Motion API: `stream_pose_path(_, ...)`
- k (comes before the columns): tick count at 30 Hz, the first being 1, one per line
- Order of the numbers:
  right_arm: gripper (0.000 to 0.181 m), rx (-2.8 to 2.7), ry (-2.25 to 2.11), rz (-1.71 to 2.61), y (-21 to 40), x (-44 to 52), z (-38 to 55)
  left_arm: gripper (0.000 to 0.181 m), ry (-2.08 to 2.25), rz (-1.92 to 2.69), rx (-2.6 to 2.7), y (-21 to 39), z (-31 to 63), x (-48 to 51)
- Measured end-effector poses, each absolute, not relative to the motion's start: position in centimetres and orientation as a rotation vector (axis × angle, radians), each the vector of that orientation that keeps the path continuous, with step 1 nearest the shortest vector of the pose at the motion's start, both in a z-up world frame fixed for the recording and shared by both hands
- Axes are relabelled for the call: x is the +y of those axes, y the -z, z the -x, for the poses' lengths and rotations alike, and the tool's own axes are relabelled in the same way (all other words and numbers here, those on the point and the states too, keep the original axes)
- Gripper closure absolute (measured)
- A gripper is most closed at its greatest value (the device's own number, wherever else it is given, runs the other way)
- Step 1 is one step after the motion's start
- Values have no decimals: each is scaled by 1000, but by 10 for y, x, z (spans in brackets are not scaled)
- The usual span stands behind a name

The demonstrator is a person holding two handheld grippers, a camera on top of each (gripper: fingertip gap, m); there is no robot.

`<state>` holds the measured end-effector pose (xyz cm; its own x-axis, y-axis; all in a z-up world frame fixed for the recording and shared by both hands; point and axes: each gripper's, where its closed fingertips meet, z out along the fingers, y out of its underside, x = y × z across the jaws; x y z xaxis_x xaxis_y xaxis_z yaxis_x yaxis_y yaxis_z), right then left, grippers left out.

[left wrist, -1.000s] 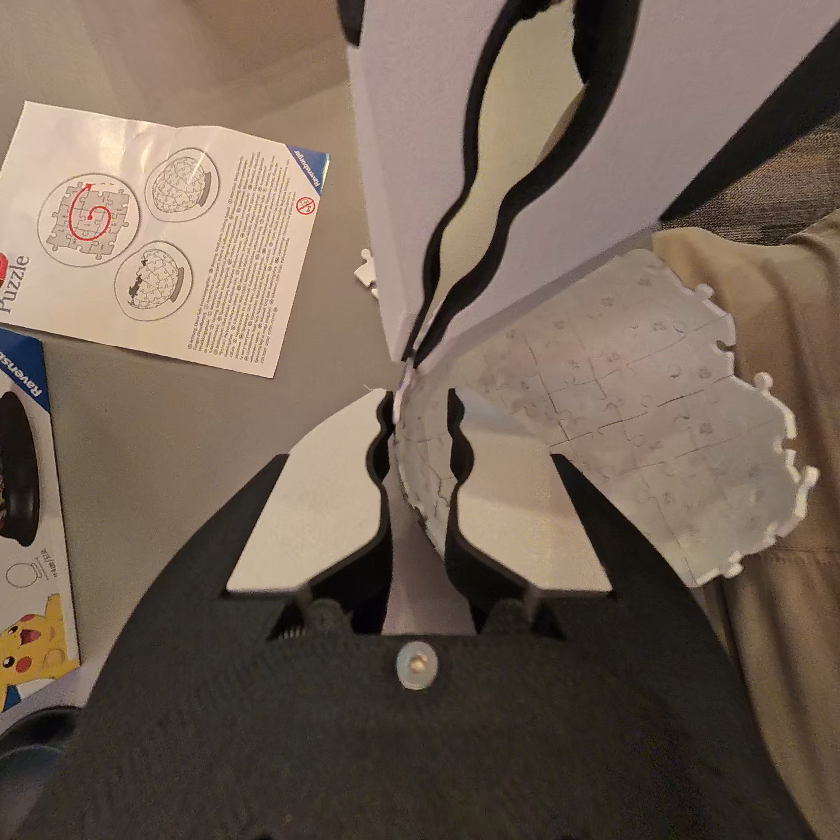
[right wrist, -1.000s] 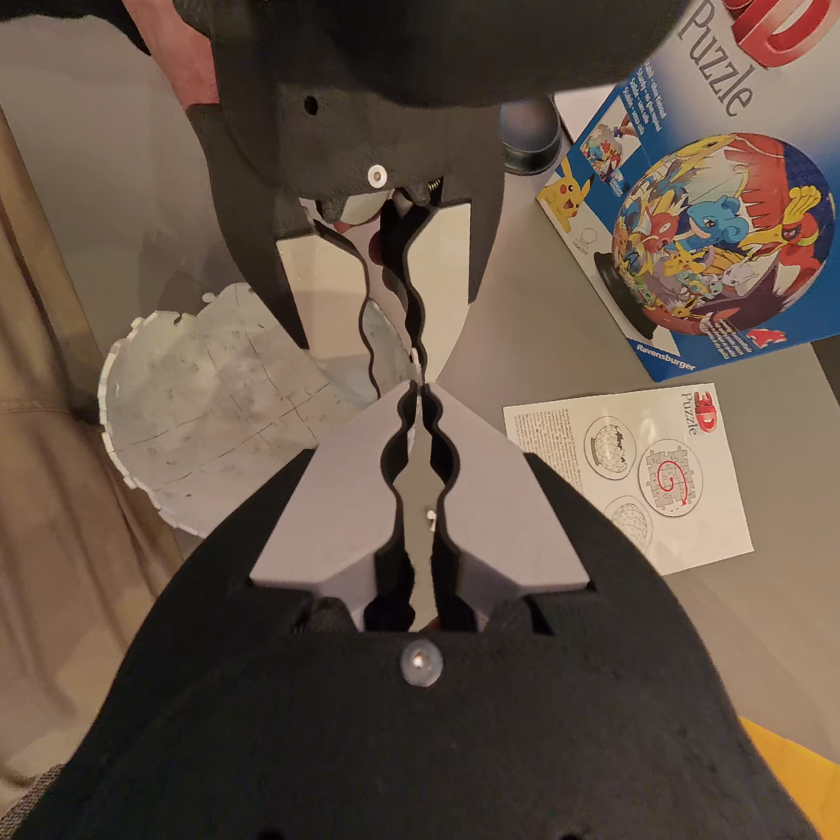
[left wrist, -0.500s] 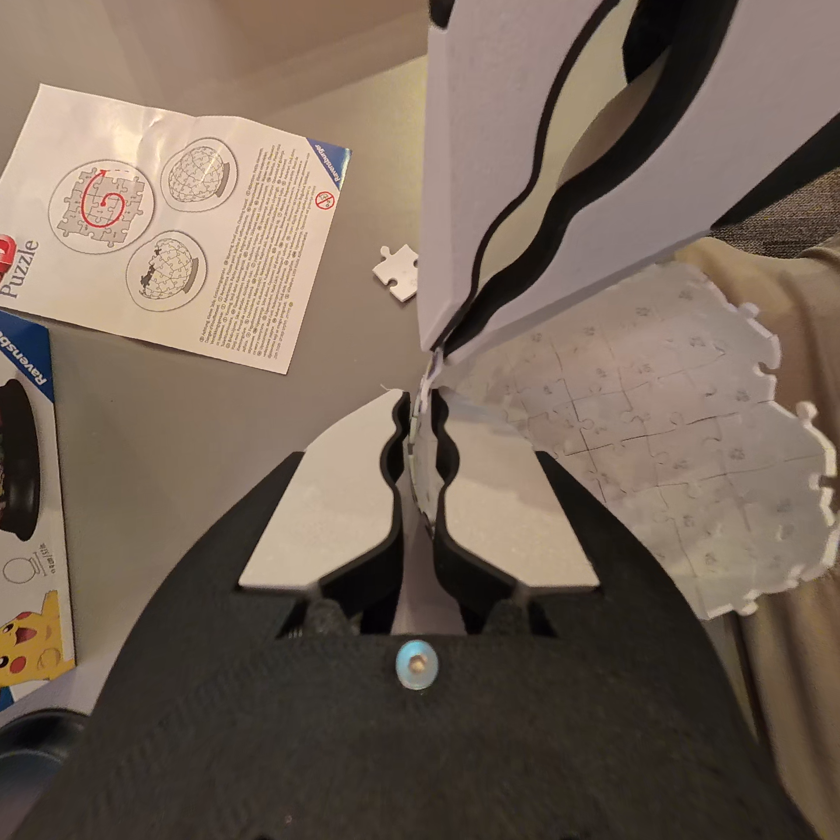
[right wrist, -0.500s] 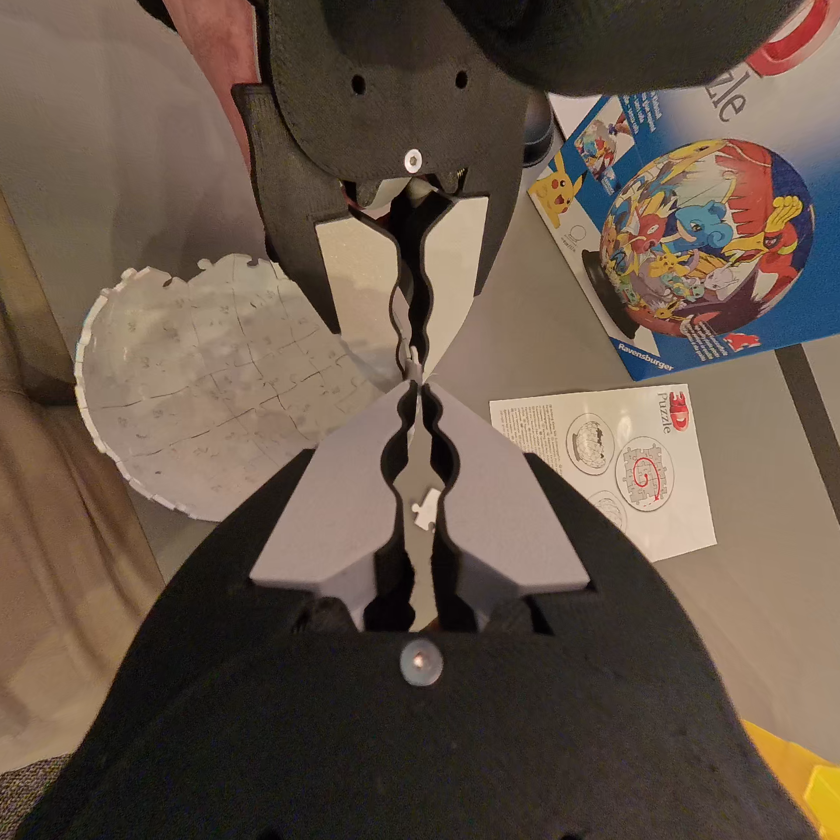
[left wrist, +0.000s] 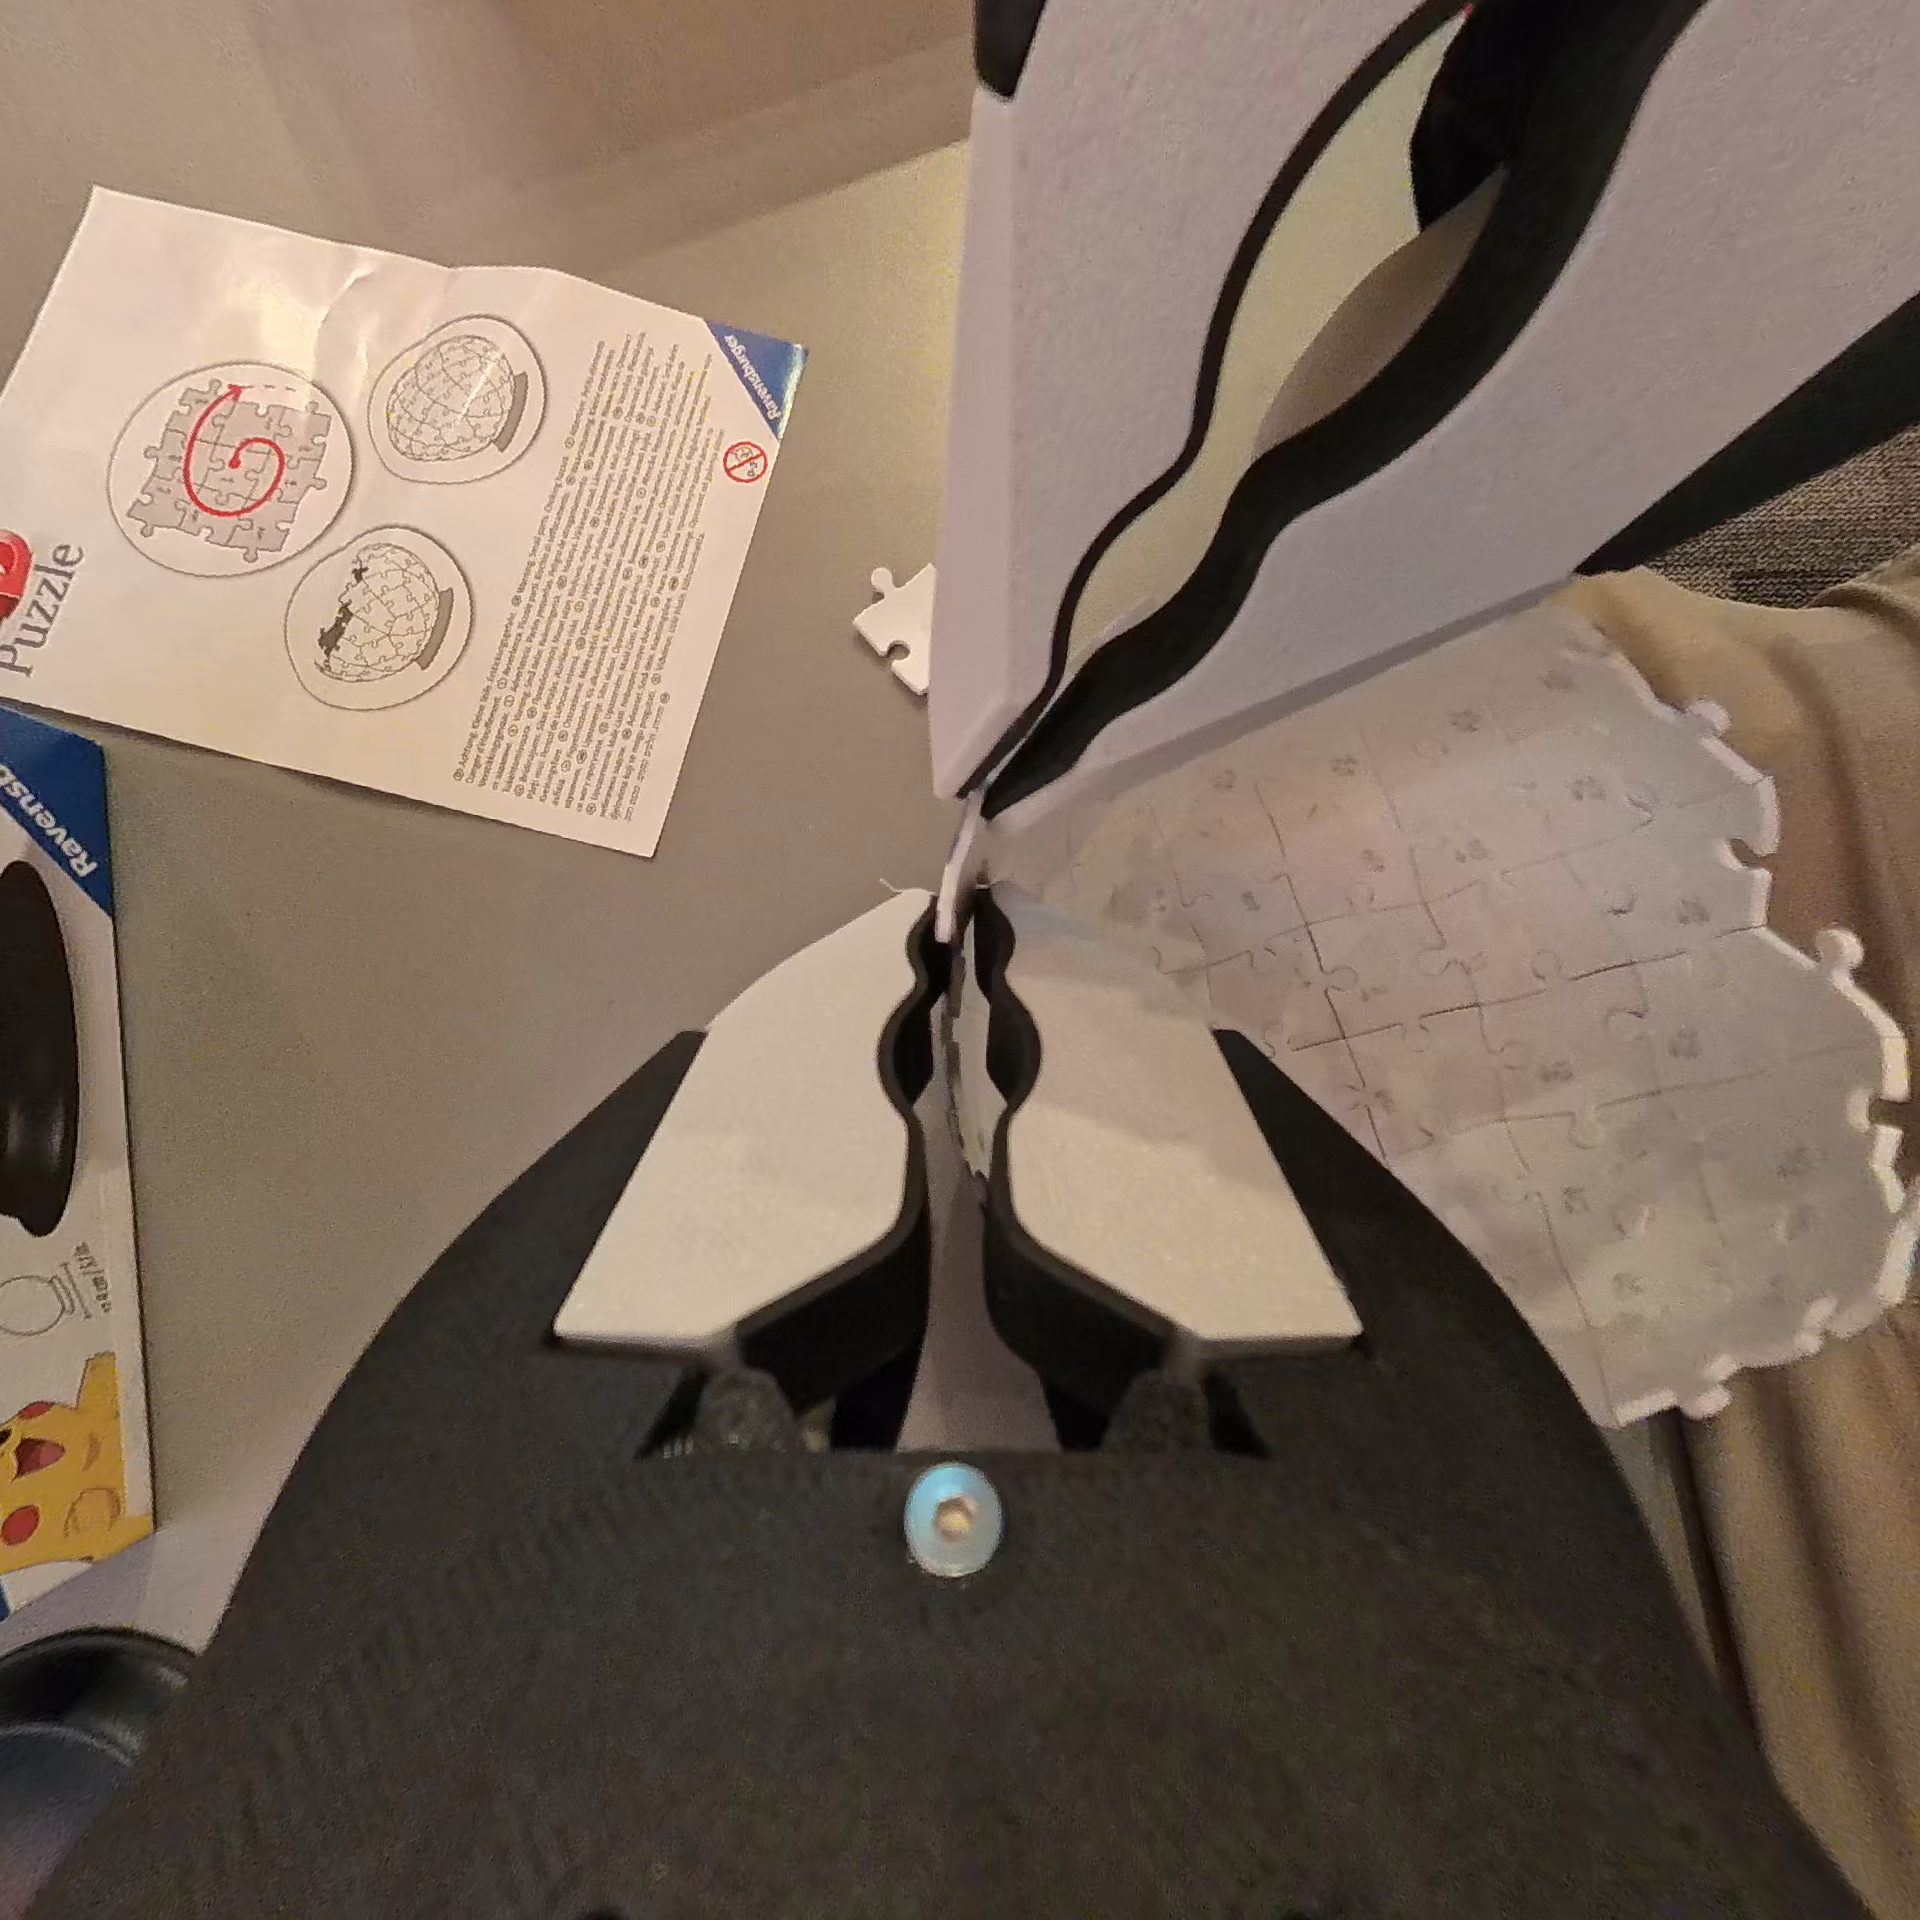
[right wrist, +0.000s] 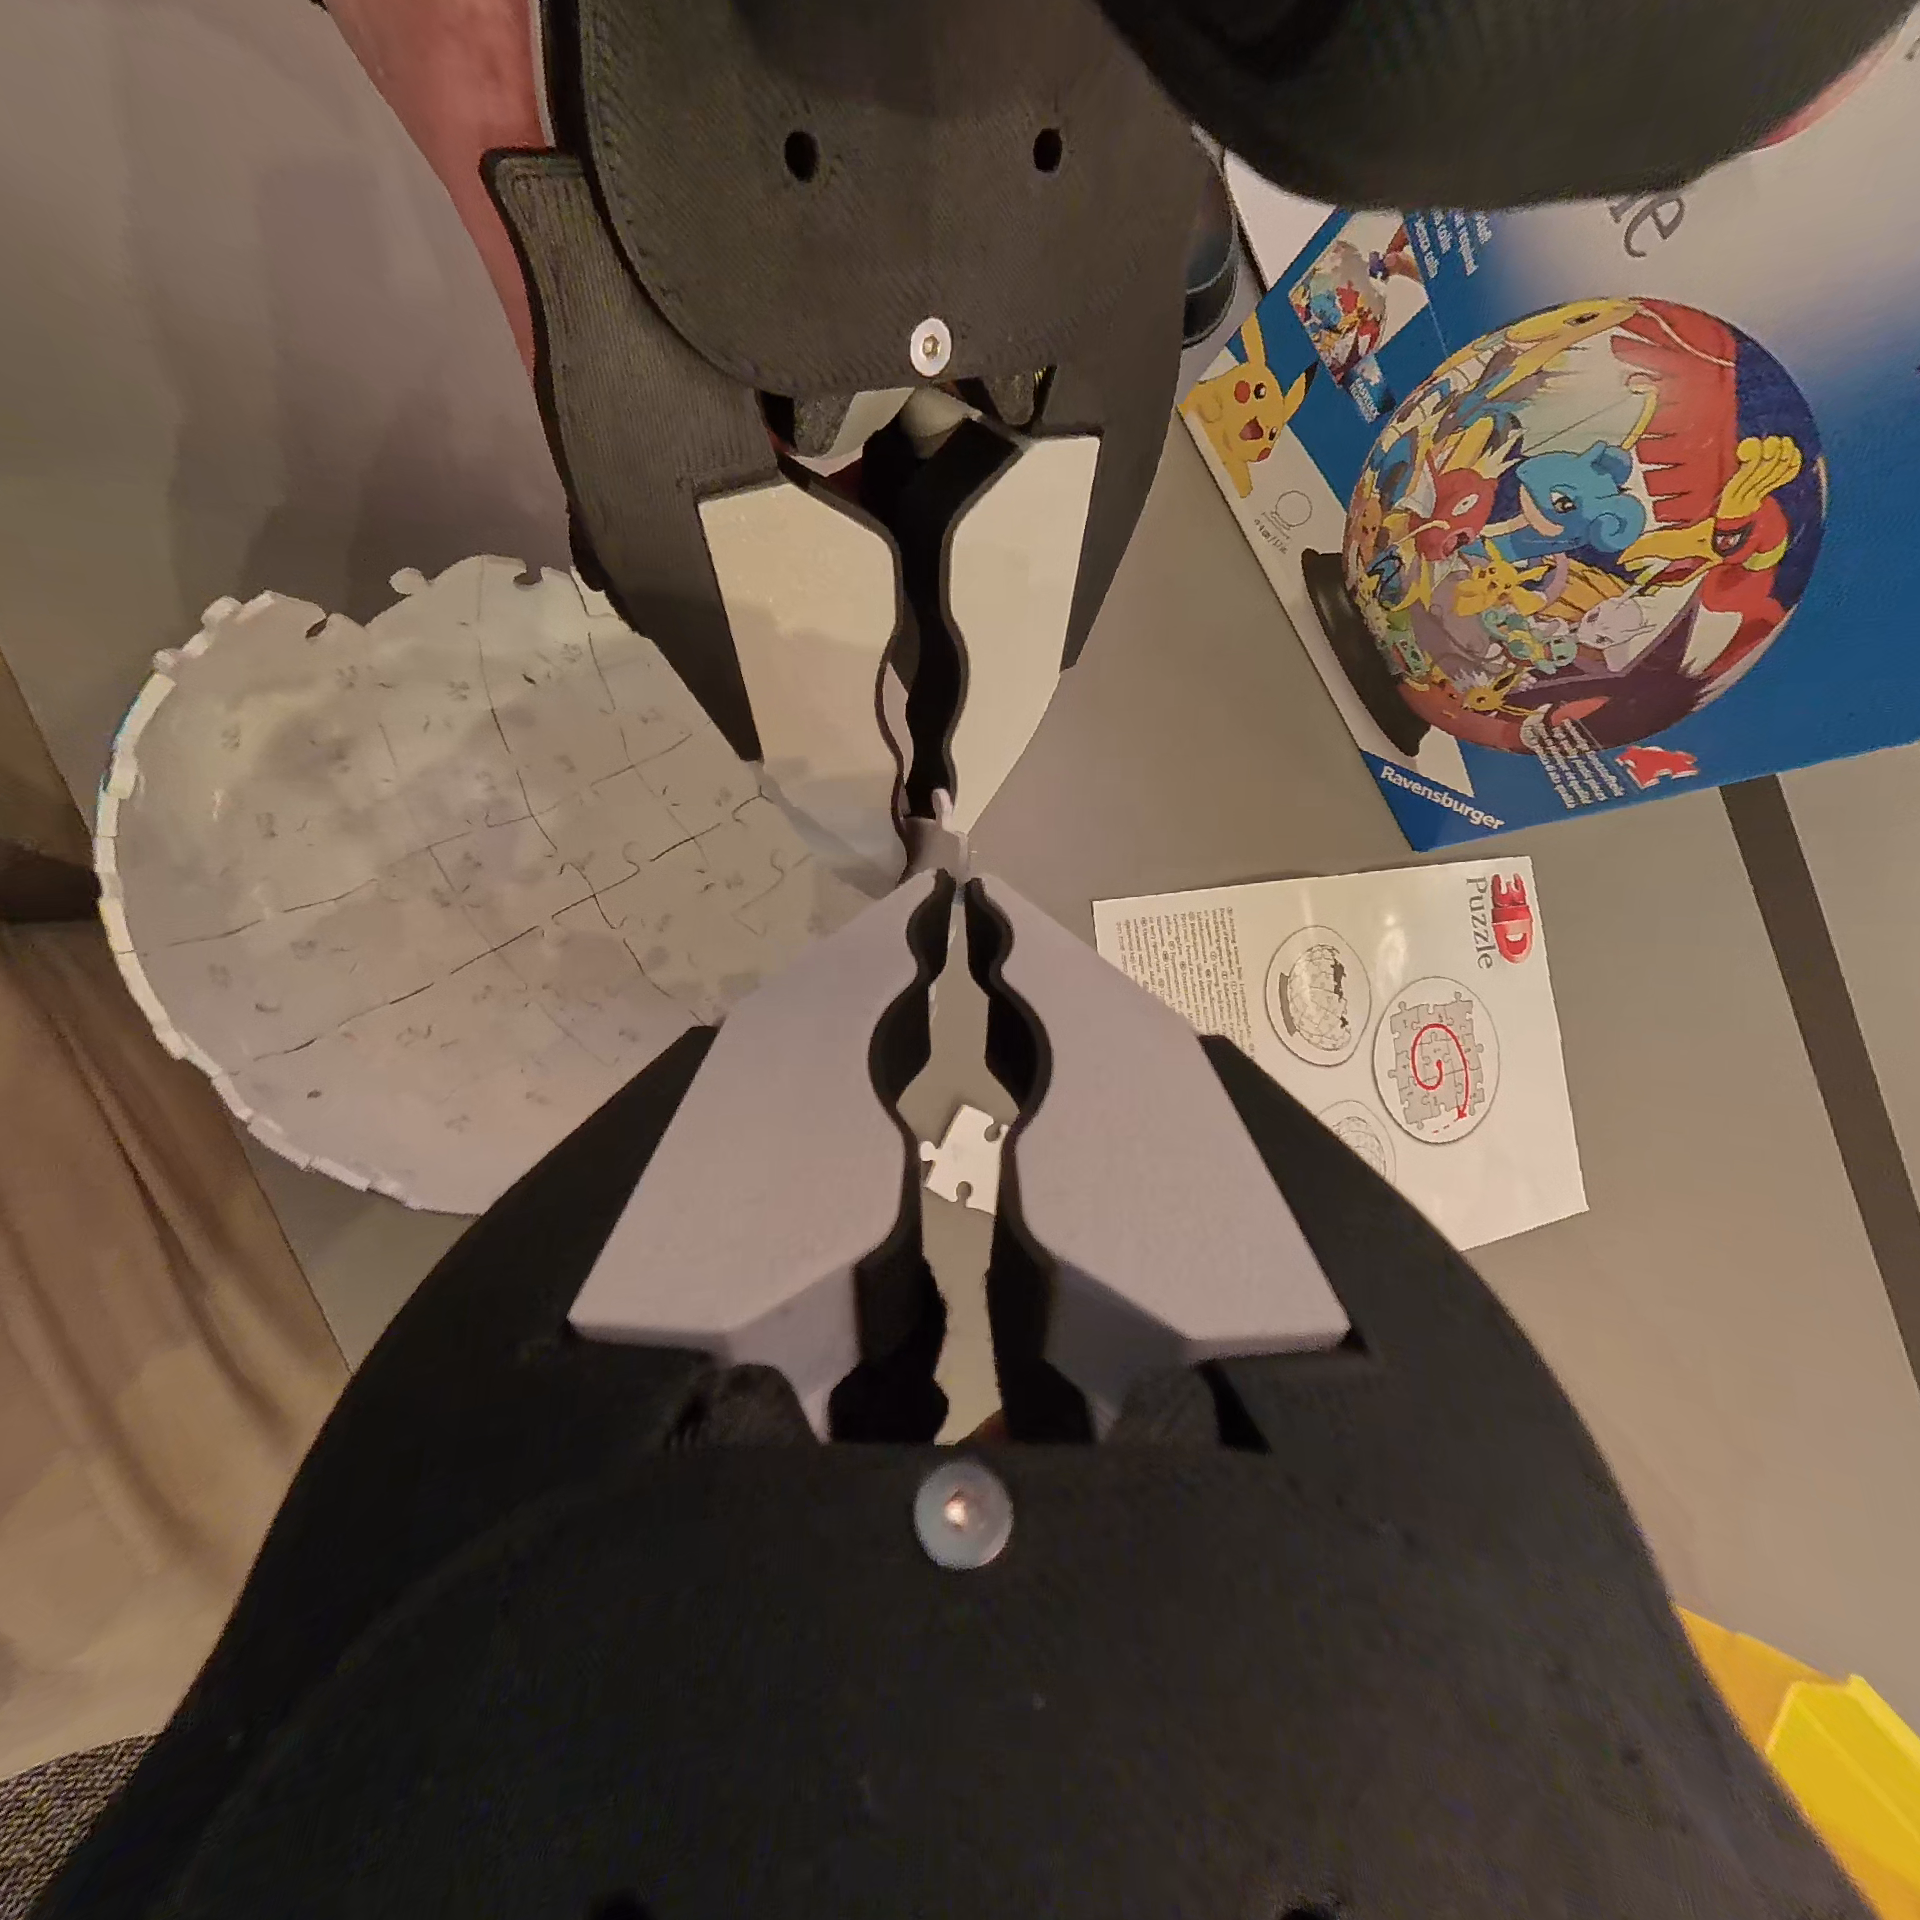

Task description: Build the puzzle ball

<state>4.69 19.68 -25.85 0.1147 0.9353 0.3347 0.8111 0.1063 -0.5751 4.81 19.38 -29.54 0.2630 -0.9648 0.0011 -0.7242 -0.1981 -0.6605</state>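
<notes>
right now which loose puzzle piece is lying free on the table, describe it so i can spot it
Start at the white folded instruction sheet on the grey table. Past the sheet's blue-cornered end lies a small white loose puzzle piece, flat and alone. Unlike the piece pinched in the right gripper or the assembled white curved puzzle shell, nothing touches it.

Dim, warm indoor light with soft shadows; wide-angle bending at the edges, near parts slightly blurred
</notes>
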Motion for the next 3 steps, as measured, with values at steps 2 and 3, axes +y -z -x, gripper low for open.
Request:
stream_pose_path(2,180,-1715,-231,1725,259,196,-47,177,572,1999,1519,296,-48,194)
stream_pose_path(3,180,-1718,-228,1726,259,196,-47,177,575,1998,1518,296,-48,194)
